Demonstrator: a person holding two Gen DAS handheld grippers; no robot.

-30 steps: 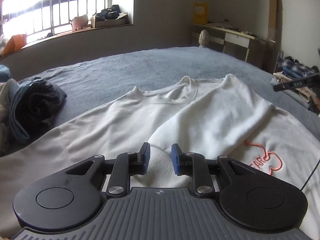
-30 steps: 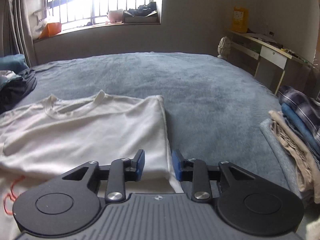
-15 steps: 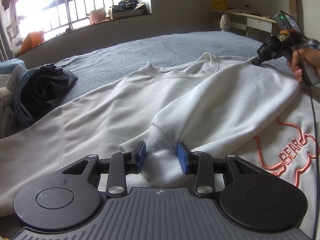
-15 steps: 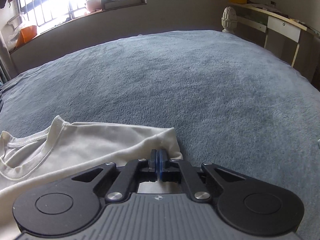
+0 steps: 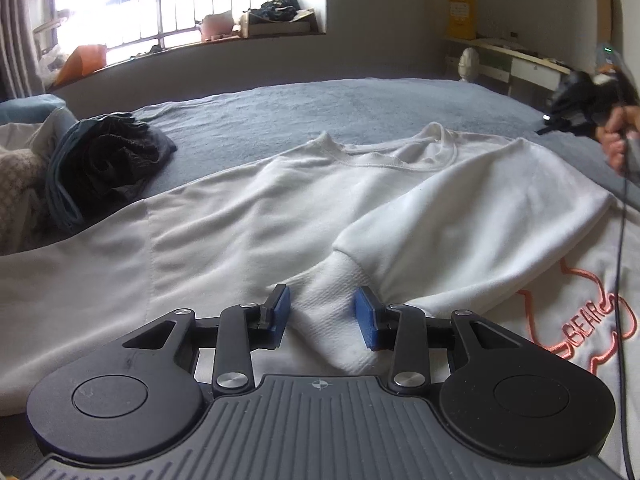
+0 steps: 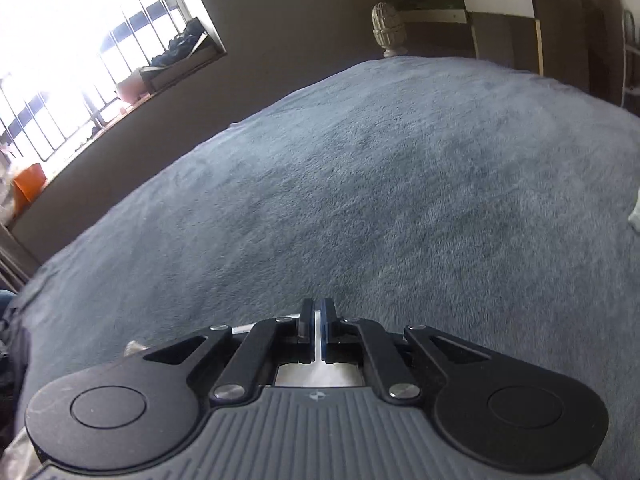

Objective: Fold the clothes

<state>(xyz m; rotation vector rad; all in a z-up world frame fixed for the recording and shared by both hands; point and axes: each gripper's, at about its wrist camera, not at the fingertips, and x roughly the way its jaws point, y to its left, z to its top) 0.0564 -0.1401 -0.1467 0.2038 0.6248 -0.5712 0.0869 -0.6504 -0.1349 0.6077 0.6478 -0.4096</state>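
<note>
White sweatshirt (image 5: 248,216): flat on grey bed (image 5: 360,108) | left gripper (image 5: 322,312): wide, straddling ribbed cuff (image 5: 336,320) | right gripper (image 6: 318,330): clamped on white fabric (image 6: 318,372)

The sweatshirt (image 5: 256,216) is cut off by the left wrist view's left, right and bottom edges, its hem hidden under the left gripper (image 5: 322,316). In the right wrist view, only a white sliver is seen between the pressed-together fingers of the right gripper (image 6: 318,330). The person's hand (image 5: 618,140) is cropped at the frame's right edge.
</note>
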